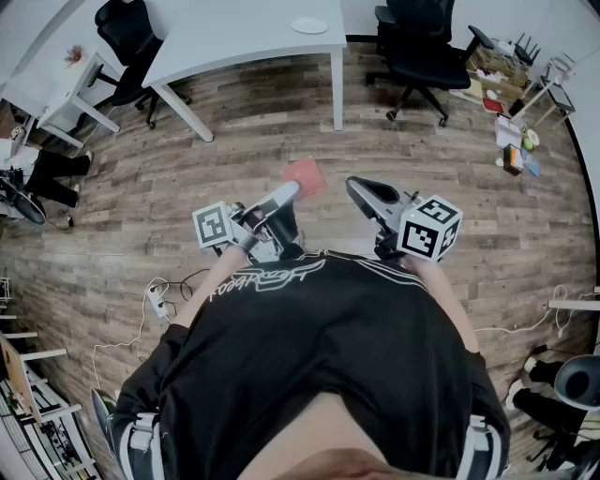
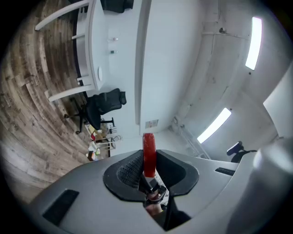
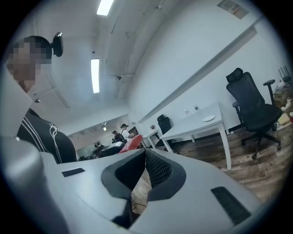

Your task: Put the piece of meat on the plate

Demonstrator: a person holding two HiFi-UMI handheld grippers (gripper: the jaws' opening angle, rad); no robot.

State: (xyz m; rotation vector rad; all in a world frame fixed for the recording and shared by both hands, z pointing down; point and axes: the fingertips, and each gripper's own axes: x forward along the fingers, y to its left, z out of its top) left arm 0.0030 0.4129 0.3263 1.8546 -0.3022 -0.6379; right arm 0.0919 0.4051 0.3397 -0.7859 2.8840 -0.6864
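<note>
The piece of meat [image 1: 305, 176] is a flat red slab held out over the wooden floor, with my left gripper [image 1: 289, 191] shut on its near edge. In the left gripper view the meat [image 2: 149, 153] stands edge-on between the two pads. My right gripper [image 1: 356, 187] is beside it to the right, shut with nothing in it; in its own view the tips [image 3: 144, 151] meet, and the meat [image 3: 130, 142] shows just past them on the left. The white plate [image 1: 309, 25] lies on the white table [image 1: 244, 37] ahead, well away from both grippers, and shows as the plate [image 3: 208, 118] in the right gripper view.
Black office chairs [image 1: 422, 52] stand right of the table and another chair [image 1: 127, 42] to its left. Clutter and boxes [image 1: 511, 103] lie at the far right. A power strip with cable [image 1: 155, 300] is on the floor at my left.
</note>
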